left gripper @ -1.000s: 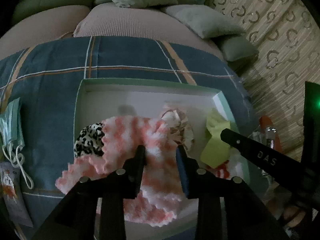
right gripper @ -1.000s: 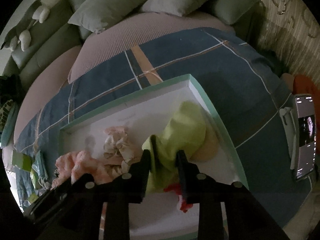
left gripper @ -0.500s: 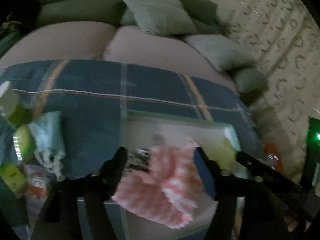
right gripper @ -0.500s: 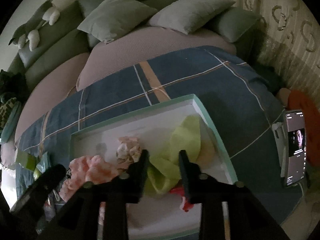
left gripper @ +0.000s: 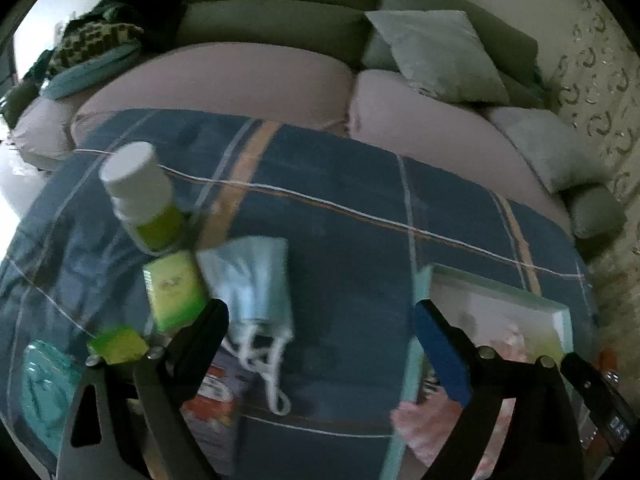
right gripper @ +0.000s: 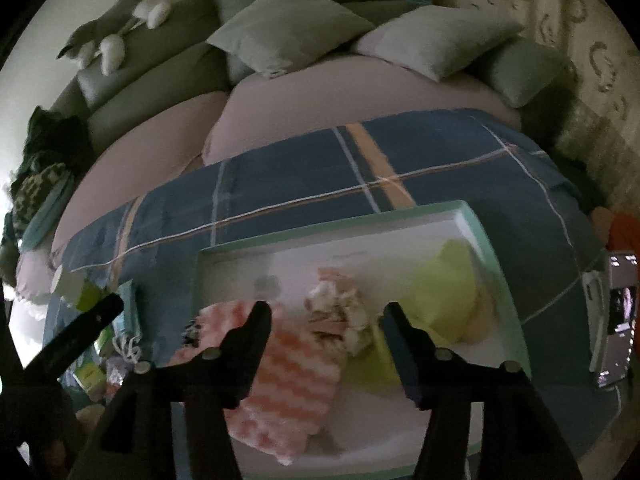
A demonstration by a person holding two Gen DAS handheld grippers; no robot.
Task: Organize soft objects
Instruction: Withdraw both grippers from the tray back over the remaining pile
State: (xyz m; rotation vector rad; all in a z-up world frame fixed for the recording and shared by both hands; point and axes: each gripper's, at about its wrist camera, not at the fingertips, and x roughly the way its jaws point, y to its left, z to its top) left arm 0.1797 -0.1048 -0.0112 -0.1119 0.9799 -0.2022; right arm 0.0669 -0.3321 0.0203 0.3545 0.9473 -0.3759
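A white box with a mint rim lies on the blue plaid blanket. Inside it are a pink-and-white knit cloth, a crumpled beige and pink piece and a yellow-green cloth. My right gripper hovers above them, its jaws opening with nothing pressed between them. My left gripper is off the box's left side, its jaws opening wide over the bare blanket. Pale blue face masks lie just inside its left finger. The knit cloth shows past its right finger.
Left of the box lie a white bottle with a green label, a green packet, a small yellow-green packet and a teal pack. A phone stands right of the box. Sofa cushions line the back.
The left gripper let go of the knit cloth, opened and swung left out of the box toward the masks. The right gripper released the yellow-green cloth, opened and lifted.
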